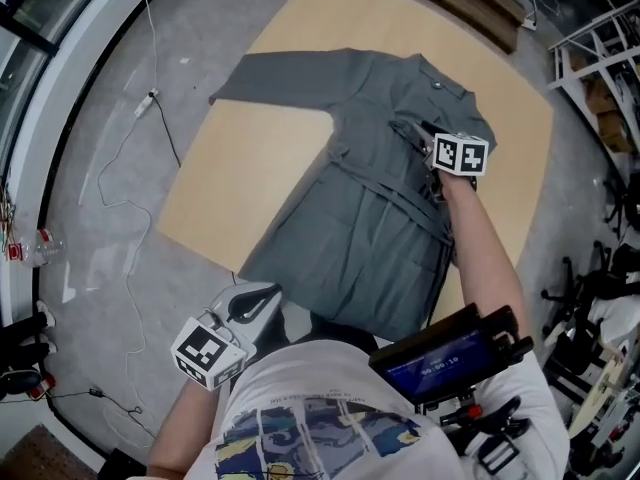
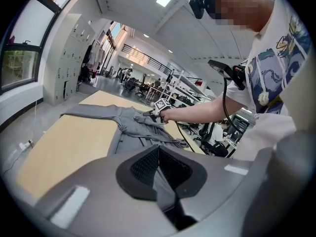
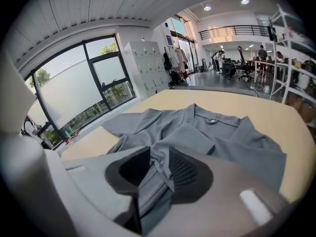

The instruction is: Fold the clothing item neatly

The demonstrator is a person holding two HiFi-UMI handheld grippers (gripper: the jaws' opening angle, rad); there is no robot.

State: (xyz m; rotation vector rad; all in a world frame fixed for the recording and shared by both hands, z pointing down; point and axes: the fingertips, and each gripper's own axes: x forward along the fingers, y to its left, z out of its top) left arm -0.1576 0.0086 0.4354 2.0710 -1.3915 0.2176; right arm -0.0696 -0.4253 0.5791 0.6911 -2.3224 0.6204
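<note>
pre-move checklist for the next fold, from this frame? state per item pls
1. Left gripper holding the garment at its hem: ok, jaws shut with gray fabric pinched between them.
2. Right gripper grip: not ok, jaws apart, a fabric fold stands between them unclamped.
3. Outstretched sleeve flat on the board: ok.
4. Belt tidy: not ok, its strands trail loose across the front.
5. Other sleeve's lay: cannot tell, the person's arm covers that side.
6. Floor cable clear of the garment: ok.
</note>
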